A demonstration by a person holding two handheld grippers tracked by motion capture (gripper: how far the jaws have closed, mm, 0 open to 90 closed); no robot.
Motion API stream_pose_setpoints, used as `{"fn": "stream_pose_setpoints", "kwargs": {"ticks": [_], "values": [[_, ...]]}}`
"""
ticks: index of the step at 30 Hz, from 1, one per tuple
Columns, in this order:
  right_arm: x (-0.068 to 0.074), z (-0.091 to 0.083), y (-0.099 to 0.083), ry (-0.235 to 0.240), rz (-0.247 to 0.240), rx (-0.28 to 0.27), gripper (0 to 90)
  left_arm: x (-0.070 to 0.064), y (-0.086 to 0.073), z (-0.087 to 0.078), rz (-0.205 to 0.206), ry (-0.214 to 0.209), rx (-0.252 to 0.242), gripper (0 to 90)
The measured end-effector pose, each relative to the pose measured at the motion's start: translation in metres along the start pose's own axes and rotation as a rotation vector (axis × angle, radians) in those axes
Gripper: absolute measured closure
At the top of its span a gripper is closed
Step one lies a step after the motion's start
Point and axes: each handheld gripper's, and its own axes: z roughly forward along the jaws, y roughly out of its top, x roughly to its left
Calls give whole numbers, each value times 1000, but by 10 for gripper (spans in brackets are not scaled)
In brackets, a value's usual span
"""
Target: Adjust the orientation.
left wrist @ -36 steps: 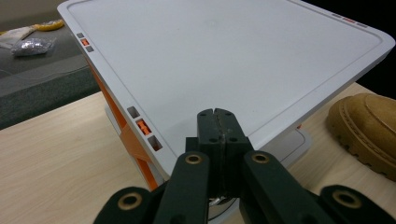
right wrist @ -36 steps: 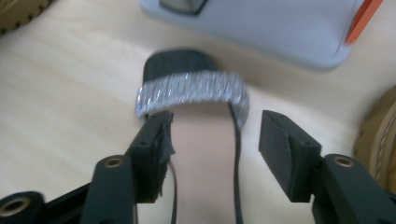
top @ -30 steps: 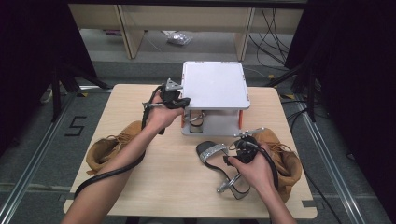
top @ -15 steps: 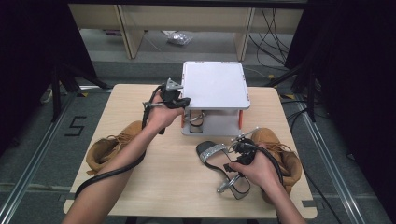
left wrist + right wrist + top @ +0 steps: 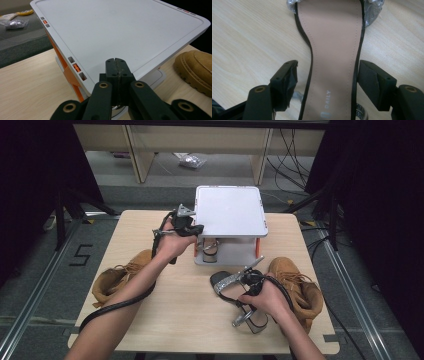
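The right gripper (image 5: 328,82), fingers spread astride the sandal (image 5: 332,50) (left gripper (image 5: 116,65) pressed together by the rack (image 5: 120,32)), may clamp its narrow waist unevenly and twist it.

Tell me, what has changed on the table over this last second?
The right claw slid a little toward the person along the high-heeled sandal; it is open, a jaw on each side of the insole, nothing gripped yet. The left claw stayed shut by the white rack, and both tan boots stayed put.

Open tabletop (image 5: 185,305) between left boot (image 5: 117,277) and sandal (image 5: 235,292).
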Motion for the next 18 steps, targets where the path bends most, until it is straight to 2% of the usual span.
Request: {"fn": "stream_pose_setpoints", "kwargs": {"ticks": [1, 3, 8, 11, 18], "values": [[0, 3, 2, -11, 2, 18, 335, 0, 0, 0, 0, -1, 1, 896], [-1, 6, 4, -9, -13, 19, 334, 0, 0, 0, 1, 0, 1, 896], [-3, 13, 5, -17, -9, 37, 332, 0, 0, 0, 2, 0, 1, 896], [-3, 21, 6, -11, -11, 70, 330, 0, 0, 0, 9, -2, 7, 896], [-2, 27, 8, -23, -19, 87, 329, 1, -1, 0, 7, -7, -2, 896]]}}
